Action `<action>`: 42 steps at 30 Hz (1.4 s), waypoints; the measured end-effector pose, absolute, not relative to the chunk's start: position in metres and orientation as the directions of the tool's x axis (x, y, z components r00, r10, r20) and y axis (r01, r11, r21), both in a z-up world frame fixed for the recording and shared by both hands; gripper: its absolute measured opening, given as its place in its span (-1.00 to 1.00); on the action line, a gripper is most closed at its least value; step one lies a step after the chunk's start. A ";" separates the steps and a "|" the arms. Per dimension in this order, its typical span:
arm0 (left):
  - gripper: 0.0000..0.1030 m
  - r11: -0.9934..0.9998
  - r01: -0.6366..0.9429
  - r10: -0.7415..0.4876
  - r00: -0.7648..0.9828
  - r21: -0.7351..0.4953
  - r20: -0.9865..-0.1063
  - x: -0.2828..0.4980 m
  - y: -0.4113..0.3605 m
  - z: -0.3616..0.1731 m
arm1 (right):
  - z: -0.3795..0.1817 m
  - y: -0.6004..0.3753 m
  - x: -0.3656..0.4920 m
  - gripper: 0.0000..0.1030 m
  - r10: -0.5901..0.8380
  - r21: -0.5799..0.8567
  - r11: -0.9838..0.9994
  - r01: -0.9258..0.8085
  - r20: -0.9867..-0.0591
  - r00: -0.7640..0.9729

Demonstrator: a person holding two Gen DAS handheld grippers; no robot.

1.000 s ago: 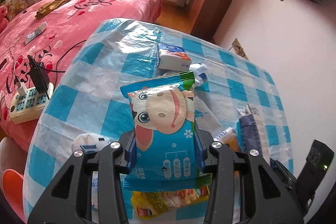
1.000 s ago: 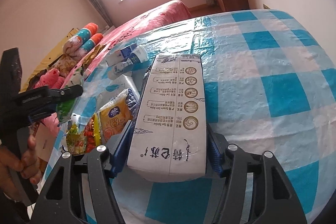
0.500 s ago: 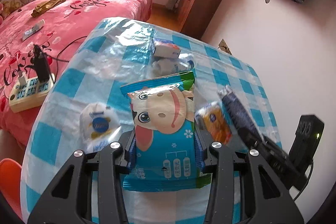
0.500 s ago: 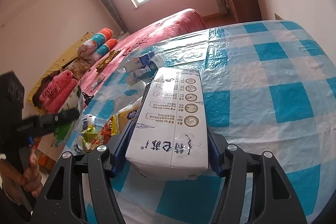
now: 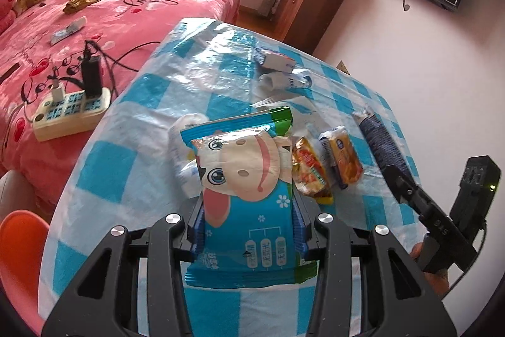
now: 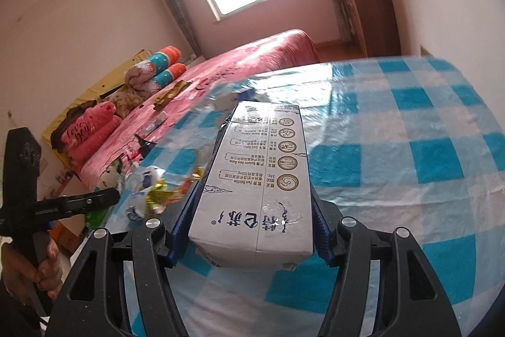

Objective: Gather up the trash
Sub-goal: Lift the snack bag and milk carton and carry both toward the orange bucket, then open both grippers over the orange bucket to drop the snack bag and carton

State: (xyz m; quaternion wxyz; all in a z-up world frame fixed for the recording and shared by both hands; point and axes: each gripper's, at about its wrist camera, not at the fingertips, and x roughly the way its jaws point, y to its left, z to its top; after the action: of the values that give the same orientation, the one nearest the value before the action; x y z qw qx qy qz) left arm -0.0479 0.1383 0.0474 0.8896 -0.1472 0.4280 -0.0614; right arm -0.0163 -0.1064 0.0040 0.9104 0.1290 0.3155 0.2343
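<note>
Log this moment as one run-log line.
left gripper: shut on cow-print packet | right gripper: shut on white carton | both over checked table

My left gripper (image 5: 247, 237) covers the lower sides of the blue snack bag (image 5: 243, 195), and that bag hides most of the white plastic bag (image 5: 183, 153) behind it at ten o'clock. In my right view the milk carton (image 6: 255, 188) blocks the table (image 6: 410, 147) beneath it, and its far end is glared out. The wrappers (image 6: 157, 191) at nine o'clock are smeared by blur, so I cannot tell them apart. An orange chair (image 5: 19, 242) at eight o'clock is cut off by the edge.
</note>
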 end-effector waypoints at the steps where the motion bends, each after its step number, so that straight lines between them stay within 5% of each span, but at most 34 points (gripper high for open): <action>1: -0.14 0.948 -0.019 -0.235 0.627 -0.317 -0.743 -0.050 0.141 0.047 | 0.007 -0.103 -0.020 0.23 0.507 0.369 0.859 -0.356 -0.510 0.694; 14: -0.14 0.952 -0.088 -0.168 0.651 -0.294 -0.740 -0.089 0.194 0.041 | 0.022 -0.034 -0.047 0.23 0.561 0.301 0.824 -0.480 -0.546 0.622; 42: -0.13 0.835 -0.528 0.197 0.548 -0.153 -0.813 -0.211 0.369 -0.017 | 0.017 0.224 -0.148 0.23 0.682 0.114 0.426 -0.898 -0.693 0.235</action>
State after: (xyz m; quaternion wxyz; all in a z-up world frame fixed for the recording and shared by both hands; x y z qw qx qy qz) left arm -0.2108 0.3686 -0.0173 0.8581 -0.1943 0.4258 0.2113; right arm -0.1477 0.2241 0.0171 0.7701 -0.1561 0.3460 0.5127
